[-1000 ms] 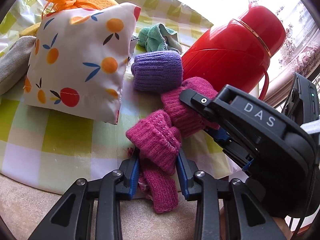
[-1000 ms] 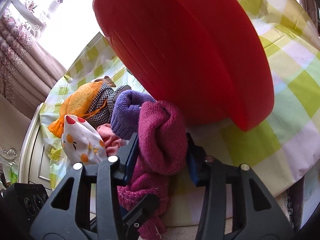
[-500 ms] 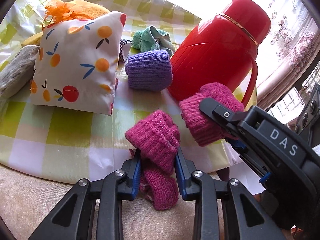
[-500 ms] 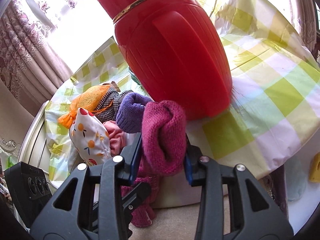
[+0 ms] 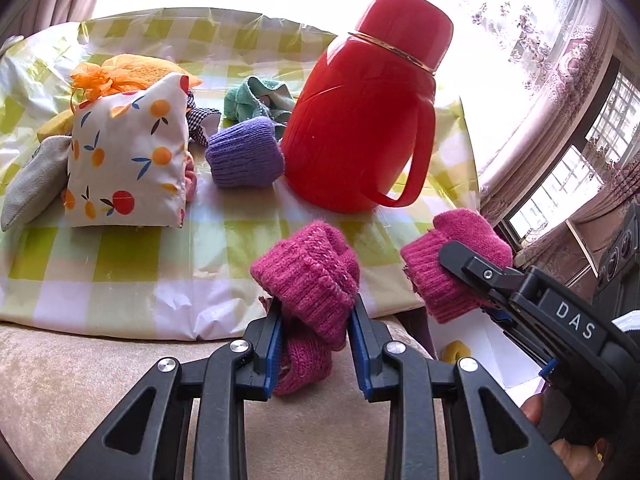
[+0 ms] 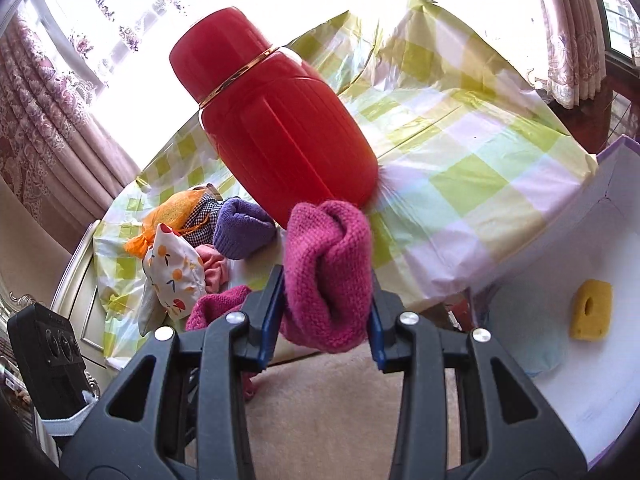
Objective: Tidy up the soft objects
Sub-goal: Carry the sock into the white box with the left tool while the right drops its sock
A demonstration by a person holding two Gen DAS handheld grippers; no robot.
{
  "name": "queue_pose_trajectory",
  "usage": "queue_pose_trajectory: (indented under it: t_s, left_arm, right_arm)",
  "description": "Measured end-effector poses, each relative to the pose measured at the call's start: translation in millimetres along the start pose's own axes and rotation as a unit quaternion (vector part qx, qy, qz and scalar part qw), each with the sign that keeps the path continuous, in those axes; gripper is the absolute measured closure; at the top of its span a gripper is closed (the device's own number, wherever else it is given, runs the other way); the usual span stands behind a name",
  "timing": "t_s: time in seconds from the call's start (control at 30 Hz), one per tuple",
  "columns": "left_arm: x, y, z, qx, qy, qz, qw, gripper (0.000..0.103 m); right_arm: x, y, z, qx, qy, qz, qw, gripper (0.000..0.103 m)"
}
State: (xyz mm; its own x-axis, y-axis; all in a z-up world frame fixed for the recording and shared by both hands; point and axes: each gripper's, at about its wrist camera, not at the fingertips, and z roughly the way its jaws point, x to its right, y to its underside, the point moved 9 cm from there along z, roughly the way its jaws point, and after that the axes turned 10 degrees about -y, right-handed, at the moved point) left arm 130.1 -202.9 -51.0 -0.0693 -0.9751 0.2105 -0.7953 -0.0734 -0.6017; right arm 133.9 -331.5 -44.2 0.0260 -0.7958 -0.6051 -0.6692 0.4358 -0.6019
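Clamping pink knit (image 5: pixel 312 280), left gripper (image 5: pixel 316 340)

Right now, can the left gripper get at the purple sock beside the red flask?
Probably not yet. The left gripper is shut on a pink sock, so its jaws are full. The path over the tablecloth to the purple sock looks free; the red flask only stands beside it.

black plastic fingers (image 5: pixel 256 344) with blue pads, silver screws, white "das" lettering on one housing.
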Motion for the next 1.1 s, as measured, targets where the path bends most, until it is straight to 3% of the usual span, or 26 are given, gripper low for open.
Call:
queue_pose_trajectory:
  t_s: [0.33, 0.73, 0.77, 0.83, 0.93, 1.1]
  left_arm:
    - [67, 14, -15, -0.008, 0.088, 0.029, 0.9957, 0.073]
    - [171, 63, -31, -0.059, 0.191, 0.12, 0.9724, 0.072]
    - [177, 67, -31, -0.066, 0.197, 0.126, 0.9701, 0.071]
    - [188, 78, -30, -0.084, 0.205, 0.14, 0.9651, 0.059]
    - [195, 90, -25, -0.102, 0.203, 0.161, 0.9604, 0.057]
    - [189, 87, -23, -0.105, 0.202, 0.148, 0.9625, 0.049]
  right_arm:
    - [64, 4, -75, 0.011, 0.081, 0.009, 0.997, 0.063]
    - [144, 2, -144, 0.023, 0.182, 0.061, 0.981, 0.06]
    - [148, 2, -147, 0.025, 0.186, 0.065, 0.98, 0.059]
    - [155, 2, -153, 0.029, 0.194, 0.071, 0.978, 0.059]
    - [162, 2, -159, 0.031, 0.202, 0.079, 0.976, 0.056]
    - [168, 5, -157, 0.026, 0.206, 0.087, 0.974, 0.048]
